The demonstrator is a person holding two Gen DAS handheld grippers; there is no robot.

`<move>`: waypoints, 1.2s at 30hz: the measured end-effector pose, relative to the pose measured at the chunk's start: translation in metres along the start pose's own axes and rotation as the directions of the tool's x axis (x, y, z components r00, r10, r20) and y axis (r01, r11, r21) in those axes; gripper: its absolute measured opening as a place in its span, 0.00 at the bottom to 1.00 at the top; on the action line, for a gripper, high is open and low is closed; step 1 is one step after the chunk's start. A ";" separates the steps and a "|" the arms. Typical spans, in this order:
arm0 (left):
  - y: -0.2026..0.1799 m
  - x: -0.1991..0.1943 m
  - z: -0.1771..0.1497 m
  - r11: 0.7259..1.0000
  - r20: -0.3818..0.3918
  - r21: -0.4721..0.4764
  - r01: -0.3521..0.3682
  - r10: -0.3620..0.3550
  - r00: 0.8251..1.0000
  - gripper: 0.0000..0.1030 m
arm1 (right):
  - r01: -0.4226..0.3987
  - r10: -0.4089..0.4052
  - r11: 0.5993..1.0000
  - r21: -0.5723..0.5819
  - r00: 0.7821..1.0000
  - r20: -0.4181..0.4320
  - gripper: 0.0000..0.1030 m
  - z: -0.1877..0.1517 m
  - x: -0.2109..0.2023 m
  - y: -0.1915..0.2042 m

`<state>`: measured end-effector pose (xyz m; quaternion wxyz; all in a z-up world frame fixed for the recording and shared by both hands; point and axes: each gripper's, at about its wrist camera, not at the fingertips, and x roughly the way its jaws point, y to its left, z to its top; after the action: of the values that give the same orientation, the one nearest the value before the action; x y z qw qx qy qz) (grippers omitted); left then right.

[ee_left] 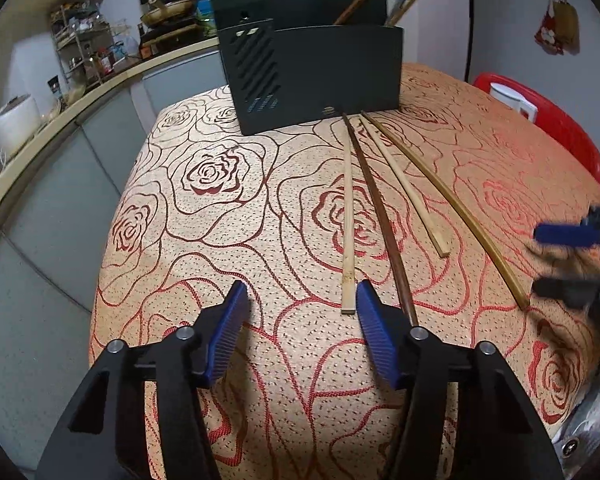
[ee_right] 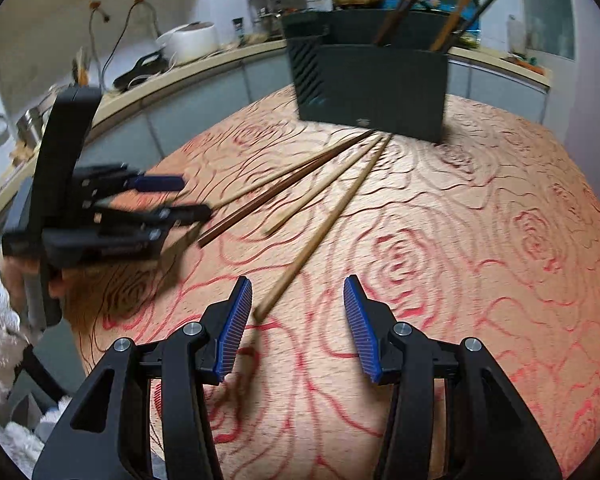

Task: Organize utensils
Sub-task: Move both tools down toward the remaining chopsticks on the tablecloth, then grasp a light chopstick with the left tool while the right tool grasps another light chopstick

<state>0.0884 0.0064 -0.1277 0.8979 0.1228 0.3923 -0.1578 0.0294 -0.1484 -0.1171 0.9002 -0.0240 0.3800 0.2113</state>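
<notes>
Left gripper (ee_left: 302, 312) low over the counter (ee_left: 220, 240), jaws spread, nothing between them. Pale stick (ee_left: 348, 224) ends just ahead of the right jaw tip; dark stick (ee_left: 380, 216) runs under that jaw's outer side. Right gripper (ee_right: 298, 312) also spread & empty, tan stick (ee_right: 320, 232) ending beside its left jaw. Short pale stick (ee_left: 408, 192) lies btwn dark & tan ones. All 4 fan out from the holder (ee_left: 320, 80) at the back, w/ more sticks upright inside.
</notes>
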 end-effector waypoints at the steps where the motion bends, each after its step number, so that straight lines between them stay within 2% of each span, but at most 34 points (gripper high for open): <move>1: 0.001 0.001 0.000 1.000 0.000 -0.012 0.009 -0.009 1.000 0.50 | 0.000 0.000 1.000 -0.010 1.000 -0.002 0.45 -0.001 0.002 0.004; 6: 0.003 0.002 0.002 0.999 0.004 -0.033 0.030 -0.030 1.000 0.41 | 0.075 -0.074 0.994 -0.076 0.997 0.007 0.45 -0.006 0.012 0.018; 10: 0.003 0.003 0.003 0.998 0.003 -0.045 0.048 -0.048 0.999 0.36 | 0.084 -0.083 0.993 -0.080 0.996 0.015 0.45 -0.008 0.011 0.017; 14: 0.002 0.003 0.003 0.998 0.005 -0.045 0.048 -0.048 0.999 0.34 | 0.091 -0.091 0.993 -0.070 0.996 0.011 0.37 -0.006 0.010 0.011; 17: 0.003 0.003 0.002 0.998 0.007 -0.049 0.047 -0.047 0.999 0.32 | 0.122 -0.122 0.991 -0.055 0.992 0.009 0.32 -0.006 0.007 0.003; 25: 0.005 0.002 0.001 0.997 0.010 -0.057 0.049 -0.049 0.999 0.30 | 0.215 -0.215 0.976 0.024 0.977 0.006 0.31 -0.010 -0.003 -0.035; 27: 0.005 0.002 0.002 0.997 0.010 -0.060 0.050 -0.050 0.999 0.27 | 0.242 -0.243 0.969 0.047 0.970 0.005 0.30 -0.011 -0.005 -0.047; 32: 0.008 0.003 0.002 0.995 0.012 -0.074 0.060 -0.059 0.998 0.16 | 0.228 -0.229 0.967 0.112 0.973 0.000 0.30 -0.012 -0.007 -0.065; 36: 0.009 0.004 0.003 0.995 0.013 -0.077 0.066 -0.065 0.998 0.10 | 0.215 -0.217 0.972 0.098 0.976 0.013 0.30 -0.011 -0.004 -0.059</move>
<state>0.0963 0.0125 -0.1273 0.8983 0.0740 0.3973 -0.1724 0.0430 -0.2061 -0.1293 0.9225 -0.0196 0.3739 0.0938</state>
